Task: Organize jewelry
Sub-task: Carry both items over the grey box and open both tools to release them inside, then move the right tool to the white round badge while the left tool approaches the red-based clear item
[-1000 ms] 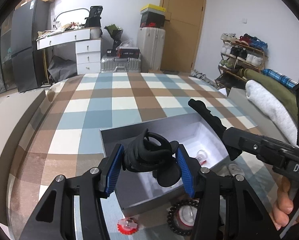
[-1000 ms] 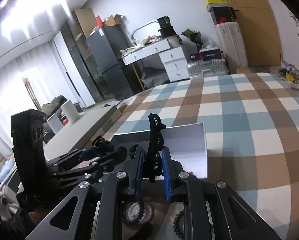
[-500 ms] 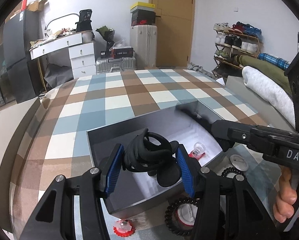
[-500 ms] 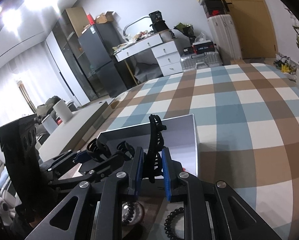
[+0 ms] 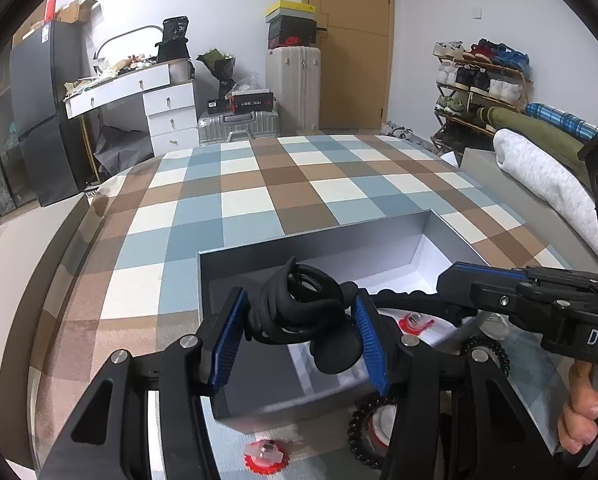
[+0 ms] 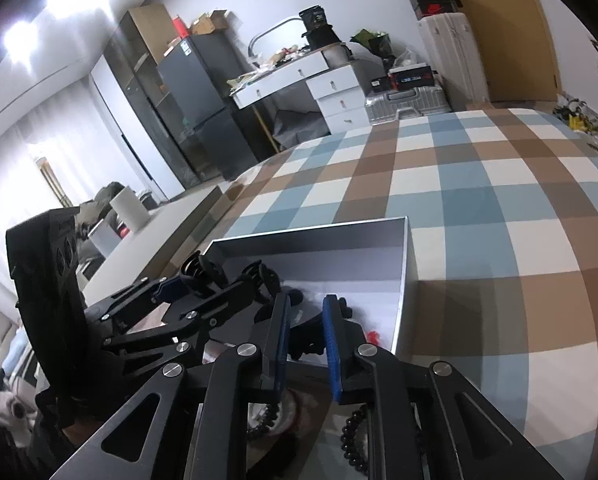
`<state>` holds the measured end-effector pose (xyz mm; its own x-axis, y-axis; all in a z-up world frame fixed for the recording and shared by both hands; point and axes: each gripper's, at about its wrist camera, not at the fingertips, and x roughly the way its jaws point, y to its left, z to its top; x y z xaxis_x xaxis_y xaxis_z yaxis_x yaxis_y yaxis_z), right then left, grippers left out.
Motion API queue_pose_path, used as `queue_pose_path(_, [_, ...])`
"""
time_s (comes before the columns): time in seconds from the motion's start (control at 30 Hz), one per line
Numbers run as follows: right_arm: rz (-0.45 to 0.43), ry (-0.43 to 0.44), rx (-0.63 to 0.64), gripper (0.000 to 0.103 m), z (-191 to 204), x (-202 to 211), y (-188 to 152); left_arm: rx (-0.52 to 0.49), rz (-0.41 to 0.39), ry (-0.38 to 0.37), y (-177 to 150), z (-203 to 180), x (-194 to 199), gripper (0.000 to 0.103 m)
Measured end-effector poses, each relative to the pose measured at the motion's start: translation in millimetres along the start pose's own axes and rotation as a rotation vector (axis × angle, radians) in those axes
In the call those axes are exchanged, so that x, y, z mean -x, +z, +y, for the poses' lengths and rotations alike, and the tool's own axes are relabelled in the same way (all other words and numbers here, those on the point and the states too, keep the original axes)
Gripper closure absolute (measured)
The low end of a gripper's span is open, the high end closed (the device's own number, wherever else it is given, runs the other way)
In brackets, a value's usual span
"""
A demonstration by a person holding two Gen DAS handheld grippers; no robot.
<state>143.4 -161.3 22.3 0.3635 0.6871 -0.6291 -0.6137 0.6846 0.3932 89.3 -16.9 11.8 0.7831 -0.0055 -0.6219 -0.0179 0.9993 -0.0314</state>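
My left gripper (image 5: 299,322) is shut on a black tangled bundle of bands (image 5: 299,304), held just above the open grey box (image 5: 339,246) on the checked cloth. From the right, my right gripper (image 5: 455,280) reaches in, shut on a black ridged band (image 5: 403,295) that lies low across the box behind my left finger. In the right wrist view the right gripper (image 6: 305,320) has its blue pads close together with the dark band (image 6: 305,332) between them, over the box (image 6: 319,240). The left gripper (image 6: 219,276) shows at the left with the bundle (image 6: 197,268).
A red-and-clear ring holder (image 5: 415,322) lies inside the box. In front of the box lie a red holder (image 5: 263,452), a black bead bracelet (image 5: 369,436) around a small case and another bracelet (image 5: 489,350). A person's thumb (image 5: 579,412) holds the right handle.
The ridged band in my right gripper stood upright above the box; it has tipped forward and down into the box. My left gripper has kept its hold on the bundle.
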Motion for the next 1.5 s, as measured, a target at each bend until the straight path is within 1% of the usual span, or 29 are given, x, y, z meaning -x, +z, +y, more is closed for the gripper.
queue_pose_path(0.07, [-0.002, 0.008, 0.007, 0.085, 1.1, 1.3, -0.3, 0.008, 0.001, -0.028, -0.9, 0.4, 2.3, 0.055])
queue_pose_path(0.13, [-0.011, 0.007, 0.018, 0.073, 2.8, 5.6, -0.2, 0.022, 0.004, -0.047, -2.2, 0.9, 4.6, 0.054])
queue_pose_path(0.17, [-0.023, 0.009, 0.017, 0.059, 3.1, 9.0, -0.3, 0.025, 0.006, -0.052, -2.7, 1.2, 5.1, 0.052])
queue_pose_path(0.2, [-0.034, 0.009, 0.015, 0.055, 3.4, 12.2, -0.2, 0.027, 0.01, -0.059, -3.0, 0.8, 5.8, 0.05])
queue_pose_path(0.23, [-0.046, 0.009, 0.02, 0.055, 4.4, 16.7, 0.3, 0.026, 0.013, -0.062, -3.0, 0.3, 6.5, 0.047])
queue_pose_path(0.27, [-0.052, 0.008, 0.029, 0.054, 5.8, 20.6, 0.6, 0.025, 0.011, -0.065, -3.2, -0.3, 8.4, 0.042])
queue_pose_path(0.3, [-0.059, 0.006, 0.04, 0.047, 7.3, 25.2, 0.7, 0.022, 0.009, -0.069, -3.6, -0.8, 10.6, 0.037])
queue_pose_path(0.33, [-0.069, 0.002, 0.046, 0.04, 8.4, 29.1, 1.1, 0.019, 0.005, -0.072, -4.0, -1.6, 13.0, 0.034])
queue_pose_path(0.37, [-0.084, -0.004, 0.05, 0.029, 9.5, 33.8, 0.5, 0.015, 0.0, -0.074, -4.9, -2.4, 15.9, 0.029])
queue_pose_path(0.4, [-0.106, -0.015, 0.057, 0.024, 10.9, 40.4, -0.8, 0.013, -0.004, -0.073, -5.7, -2.6, 18.1, 0.025])
queue_pose_path(0.47, [-0.124, -0.036, 0.069, 0.021, 12.6, 47.2, -1.8, 0.012, -0.006, -0.058, -6.9, -2.8, 22.0, 0.022])
queue_pose_path(0.57, [-0.137, -0.059, 0.08, 0.011, 12.9, 55.7, -5.6, 0.015, -0.013, -0.06, -10.9, -2.7, 27.6, 0.022])
queue_pose_path(0.6, [-0.143, -0.066, 0.078, 0.007, 12.1, 58.3, -8.0, 0.014, -0.016, -0.055, -12.7, -3.6, 29.8, 0.017])
queue_pose_path(0.67, [-0.142, -0.074, 0.075, 0.004, 10.3, 60.9, -11.1, 0.008, -0.008, -0.04, -16.0, -5.8, 32.3, 0.01])
queue_pose_path(0.7, [-0.14, -0.08, 0.071, 0.002, 9.6, 61.6, -13.1, 0.006, -0.004, -0.039, -17.1, -6.3, 33.1, 0.008])
queue_pose_path(0.8, [-0.118, -0.094, 0.064, 0.0, 7.5, 62.0, -19.1, -0.007, -0.009, -0.04, -22.9, -7.1, 39.5, 0.008])
queue_pose_path(0.93, [-0.097, -0.103, 0.082, 0.0, 10.0, 63.9, -30.2, -0.002, -0.01, -0.043, -28.2, -5.9, 45.8, 0.007])
queue_pose_path(1.13, [-0.112, -0.15, 0.134, 0.0, 19.8, 70.9, -44.2, 0.016, -0.031, -0.039, -44.1, -2.5, 58.0, 0.006])
queue_pose_path(1.2, [-0.118, -0.154, 0.153, 0.0, 23.3, 73.9, -47.7, 0.027, -0.035, -0.043, -49.7, -0.9, 60.0, 0.001])
queue_pose_path(1.3, [-0.118, -0.145, 0.161, 0.0, 25.2, 76.8, -50.8, 0.036, -0.039, -0.064, -53.5, 0.1, 62.0, 0.001])
queue_pose_path(1.5, [-0.106, -0.143, 0.155, 0.0, 22.5, 76.2, -56.7, 0.048, -0.047, -0.078, -54.5, -1.0, 61.2, 0.001])
